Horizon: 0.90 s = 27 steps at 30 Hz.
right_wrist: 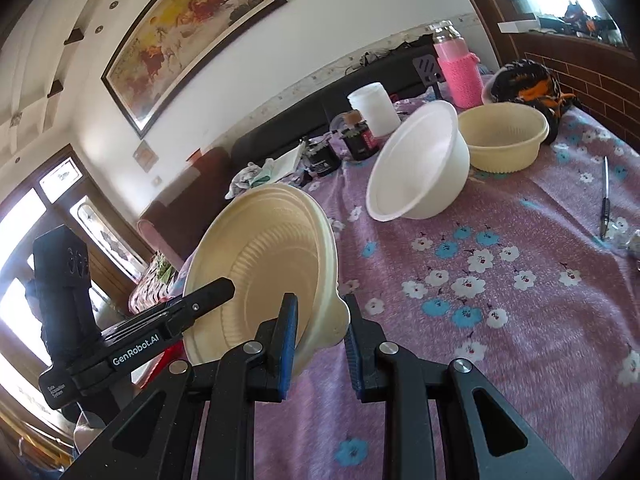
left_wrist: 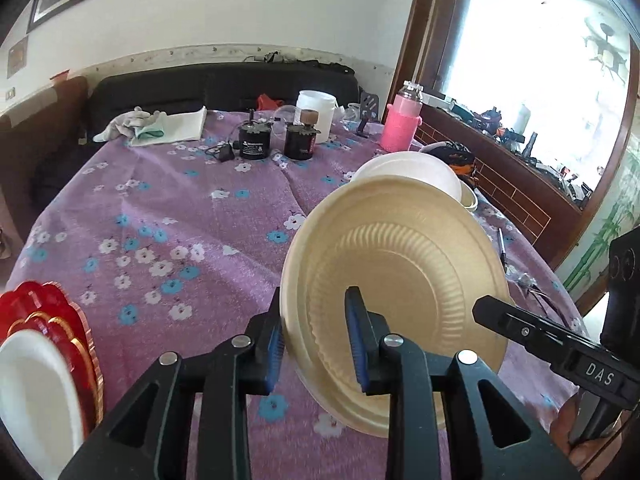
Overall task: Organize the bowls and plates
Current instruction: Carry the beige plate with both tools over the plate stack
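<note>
A cream ribbed bowl (left_wrist: 400, 272) hangs tilted above the purple flowered tablecloth (left_wrist: 180, 208), held by both grippers. My left gripper (left_wrist: 316, 340) is shut on its near rim, one blue pad outside the wall and one inside. In the right wrist view my right gripper (right_wrist: 320, 340) is shut on the opposite rim of the same bowl (right_wrist: 260, 264). A white bowl (right_wrist: 420, 160) lies tipped on its side further back, beside an upright cream basin (right_wrist: 504, 136). Red scalloped plates (left_wrist: 48, 316) with a white plate (left_wrist: 28, 392) on top sit at the near left.
A pink-sleeved bottle (left_wrist: 400, 124), a white tub (left_wrist: 316, 112), two black jars (left_wrist: 254, 142) and folded cloths (left_wrist: 160, 124) crowd the far side of the table. A pen (right_wrist: 606, 196) lies at the right. A brick sill (left_wrist: 512, 184) borders the right edge.
</note>
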{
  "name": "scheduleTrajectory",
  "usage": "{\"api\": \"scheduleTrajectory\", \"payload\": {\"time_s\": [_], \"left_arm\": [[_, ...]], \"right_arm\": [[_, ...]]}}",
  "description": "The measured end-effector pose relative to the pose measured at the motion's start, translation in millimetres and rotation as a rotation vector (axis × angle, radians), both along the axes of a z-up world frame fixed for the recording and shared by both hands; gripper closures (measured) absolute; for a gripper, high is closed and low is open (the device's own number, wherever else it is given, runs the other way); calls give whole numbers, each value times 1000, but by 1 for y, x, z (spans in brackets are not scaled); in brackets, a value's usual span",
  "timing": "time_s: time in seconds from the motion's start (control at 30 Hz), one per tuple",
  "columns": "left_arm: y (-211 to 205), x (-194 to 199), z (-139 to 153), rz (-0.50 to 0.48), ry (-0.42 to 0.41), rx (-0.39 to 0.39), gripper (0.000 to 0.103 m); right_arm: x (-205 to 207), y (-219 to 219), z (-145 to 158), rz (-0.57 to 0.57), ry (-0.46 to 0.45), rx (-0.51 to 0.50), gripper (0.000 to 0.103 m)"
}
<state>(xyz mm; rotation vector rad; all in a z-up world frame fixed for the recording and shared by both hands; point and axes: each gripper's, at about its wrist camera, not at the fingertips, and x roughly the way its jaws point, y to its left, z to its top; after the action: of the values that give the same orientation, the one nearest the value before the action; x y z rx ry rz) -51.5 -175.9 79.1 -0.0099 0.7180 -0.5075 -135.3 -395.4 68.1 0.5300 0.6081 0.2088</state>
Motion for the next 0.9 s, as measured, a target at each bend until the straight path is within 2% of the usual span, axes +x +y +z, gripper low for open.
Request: {"api": "scheduleTrajectory", "payload": {"time_s": [0.4, 0.9], "left_arm": [[62, -36, 19, 83, -32, -37, 71], [168, -56, 23, 257, -28, -82, 71]], "right_arm": [[0, 42, 14, 116, 56, 34, 79], [26, 134, 39, 318, 98, 74, 78]]}}
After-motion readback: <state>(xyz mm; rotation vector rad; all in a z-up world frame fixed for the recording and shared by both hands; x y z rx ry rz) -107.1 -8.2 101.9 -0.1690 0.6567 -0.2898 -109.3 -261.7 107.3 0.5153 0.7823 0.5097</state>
